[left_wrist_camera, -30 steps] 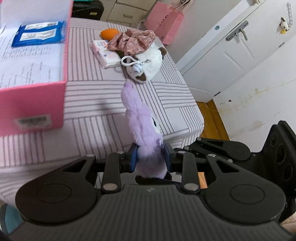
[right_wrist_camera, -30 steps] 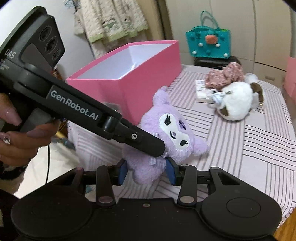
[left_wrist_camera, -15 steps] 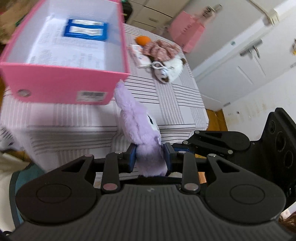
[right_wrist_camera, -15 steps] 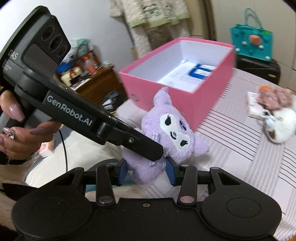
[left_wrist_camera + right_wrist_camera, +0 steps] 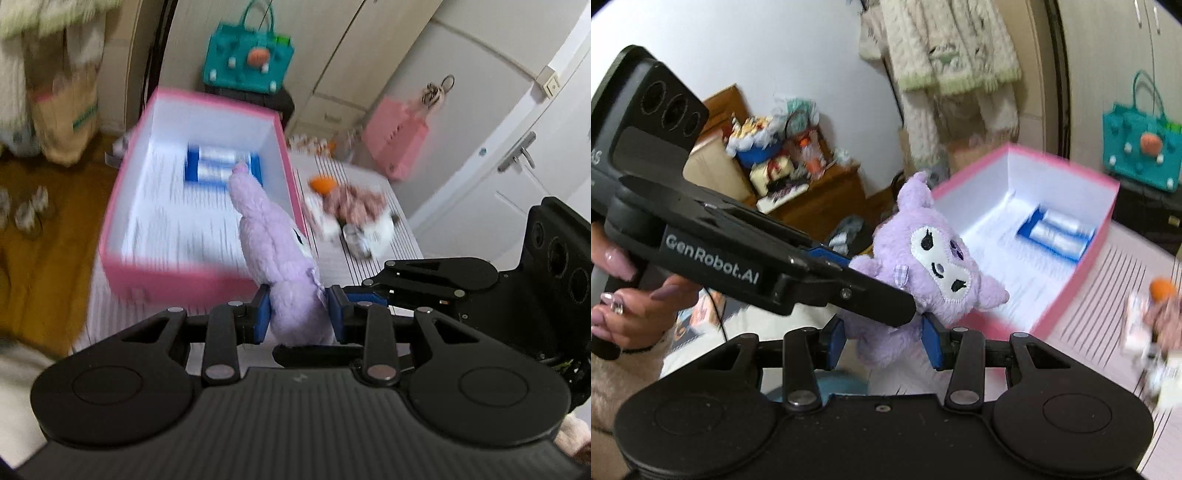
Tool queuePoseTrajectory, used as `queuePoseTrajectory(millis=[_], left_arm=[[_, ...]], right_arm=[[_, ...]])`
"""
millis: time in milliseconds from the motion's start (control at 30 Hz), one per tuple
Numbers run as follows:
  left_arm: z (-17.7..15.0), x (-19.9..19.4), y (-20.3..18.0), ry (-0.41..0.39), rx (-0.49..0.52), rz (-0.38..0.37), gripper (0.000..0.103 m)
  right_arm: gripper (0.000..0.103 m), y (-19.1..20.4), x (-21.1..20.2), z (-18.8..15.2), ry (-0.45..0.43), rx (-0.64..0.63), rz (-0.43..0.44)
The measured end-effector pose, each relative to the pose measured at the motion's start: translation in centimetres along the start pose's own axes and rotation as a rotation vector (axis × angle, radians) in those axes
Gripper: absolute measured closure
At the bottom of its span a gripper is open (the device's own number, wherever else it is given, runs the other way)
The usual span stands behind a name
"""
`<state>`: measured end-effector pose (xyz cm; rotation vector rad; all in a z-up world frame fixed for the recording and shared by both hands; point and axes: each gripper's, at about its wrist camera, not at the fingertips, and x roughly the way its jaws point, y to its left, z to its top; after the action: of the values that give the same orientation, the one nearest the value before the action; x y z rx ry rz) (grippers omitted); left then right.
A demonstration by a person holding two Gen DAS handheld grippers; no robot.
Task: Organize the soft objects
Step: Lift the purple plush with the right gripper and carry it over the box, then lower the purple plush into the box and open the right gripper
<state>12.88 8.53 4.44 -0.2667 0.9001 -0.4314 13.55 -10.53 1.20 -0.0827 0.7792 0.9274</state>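
Purple plush toy (image 5: 934, 266) clamped by both grippers, above pink box (image 5: 1078, 258)

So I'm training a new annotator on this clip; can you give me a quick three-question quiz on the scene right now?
1. True or false: both tools grip the purple plush toy.
2. What already lies inside the pink box?
A. a blue packet
B. an orange ball
C. a white plush
3. Fill in: the white plush lies on the striped table, ____ the box.

Key
1. True: the left tool and the right tool each clamp the toy's body.
2. A: the blue packet is the only item in the box.
3. Outside, on its right in the left wrist view.
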Motion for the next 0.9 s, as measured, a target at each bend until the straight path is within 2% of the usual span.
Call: queuePoseTrajectory(millis=[200, 367, 533, 667, 900], left_arm=[[6.4, 2.4, 1.5, -0.077, 0.058, 0.031, 0.072], [10.0, 6.1, 4.1, -0.114, 0.049, 0.096, 0.073], [12.5, 10.4, 7.4, -0.064, 0.005, 0.106, 0.072], [13.4, 13.5, 9.0, -0.033, 0.004, 0.15, 0.072], [14.2, 16.6, 11.0, 0.025, -0.008, 0.191, 0.072]], right_arm=[[0.054, -3.6, 1.5, 5.5, -0.105, 0.003, -0.07], [0.054, -7.5, 5.4, 9.6, -0.085, -0.007, -0.075], [0.054, -10.3, 9.9, 11.1, -0.048, -0.048, -0.098], [0.054, -12.4, 13.0, 11.5, -0.007, -0.091, -0.102], [0.055, -14.0, 16.7, 11.8, 0.07, -0.149, -0.1]])
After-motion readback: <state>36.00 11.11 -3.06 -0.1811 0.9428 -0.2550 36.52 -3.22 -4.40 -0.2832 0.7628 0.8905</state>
